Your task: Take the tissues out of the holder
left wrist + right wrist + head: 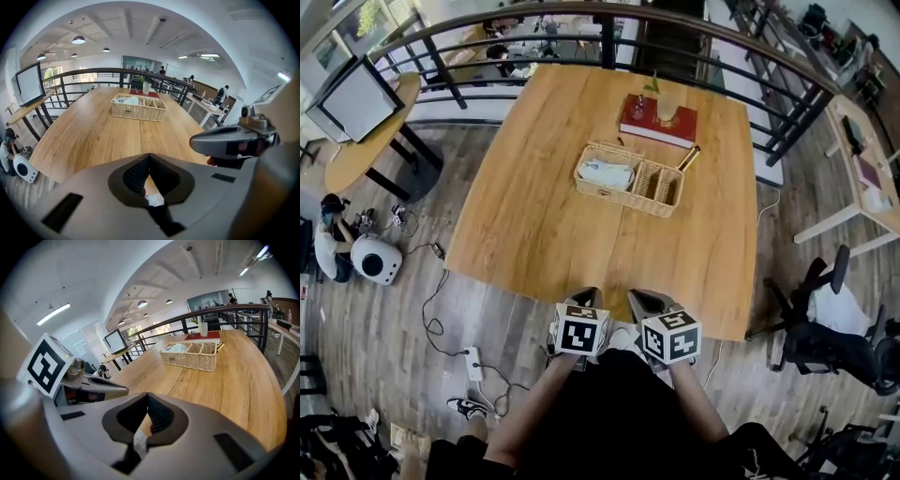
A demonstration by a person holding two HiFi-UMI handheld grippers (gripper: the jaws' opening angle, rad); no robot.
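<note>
Tissues (605, 174) sit in the left-end compartment of the wicker holder (623, 201). Left gripper (585, 299) and right gripper (644, 302) hang well short of the holder's near side, jaws together, nothing between them. Reach not yet started. Next: move toward the holder and spread one pair of jaws over the tissues.

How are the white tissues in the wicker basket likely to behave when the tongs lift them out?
Probably floppy: the tissues lie as a soft, uneven heap in the wicker basket's end compartment, so they would likely drape. Probably very light for their bulk. The basket looks light too, so it might slide on the smooth table if a tissue snags.
</note>
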